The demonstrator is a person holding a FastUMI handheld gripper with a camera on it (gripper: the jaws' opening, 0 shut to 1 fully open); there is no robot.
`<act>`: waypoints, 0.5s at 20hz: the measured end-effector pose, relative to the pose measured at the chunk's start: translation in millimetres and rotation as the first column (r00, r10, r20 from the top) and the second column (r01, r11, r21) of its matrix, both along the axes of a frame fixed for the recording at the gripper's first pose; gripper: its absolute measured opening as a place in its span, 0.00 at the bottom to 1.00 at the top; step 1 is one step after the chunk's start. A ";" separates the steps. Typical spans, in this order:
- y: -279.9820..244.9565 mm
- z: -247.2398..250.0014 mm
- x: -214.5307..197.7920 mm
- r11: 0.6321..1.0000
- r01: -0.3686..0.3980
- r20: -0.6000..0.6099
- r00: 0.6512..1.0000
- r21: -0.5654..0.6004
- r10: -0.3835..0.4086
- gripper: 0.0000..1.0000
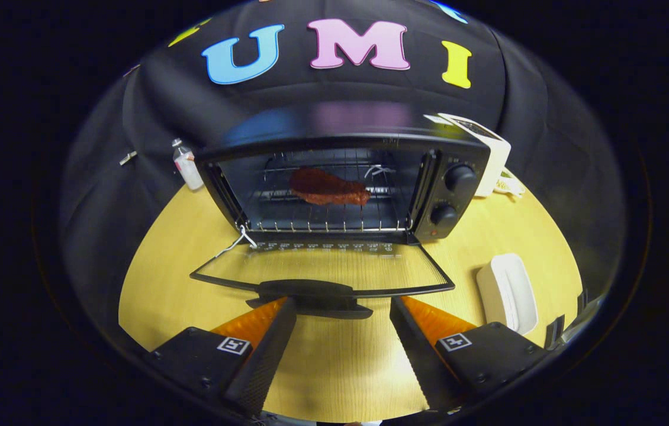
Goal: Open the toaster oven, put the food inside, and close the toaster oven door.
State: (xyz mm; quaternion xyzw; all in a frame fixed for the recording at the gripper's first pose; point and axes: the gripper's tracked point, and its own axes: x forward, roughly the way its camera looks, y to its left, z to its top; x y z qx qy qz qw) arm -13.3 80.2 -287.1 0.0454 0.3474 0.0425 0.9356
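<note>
Two jaws apart near the door handle (pixel 311 294), steak (pixel 328 188) on oven rack, white dish (pixel 507 293) beside right jaw.

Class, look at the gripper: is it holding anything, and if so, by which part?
Nothing is held. The gripper is open, its fingers apart at the door handle of the open toaster oven.

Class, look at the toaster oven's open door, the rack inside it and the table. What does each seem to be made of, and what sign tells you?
Door: likely clear glass in a dark frame, since the table shows through it.
Rack: thin, shiny wire, probably plated metal.
Table: pale wood or wood-look laminate, with fine grain lines.
The gripper is open, the door handle just ahead of its fingers.
</note>
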 end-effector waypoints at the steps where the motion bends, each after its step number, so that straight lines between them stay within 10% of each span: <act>1: 0.1 6.7 3.9 1.000 0.002 0.018 1.000 0.005 -0.002 0.99; 10: -4.6 67.6 74.1 0.999 0.023 0.151 0.988 0.028 -0.027 0.99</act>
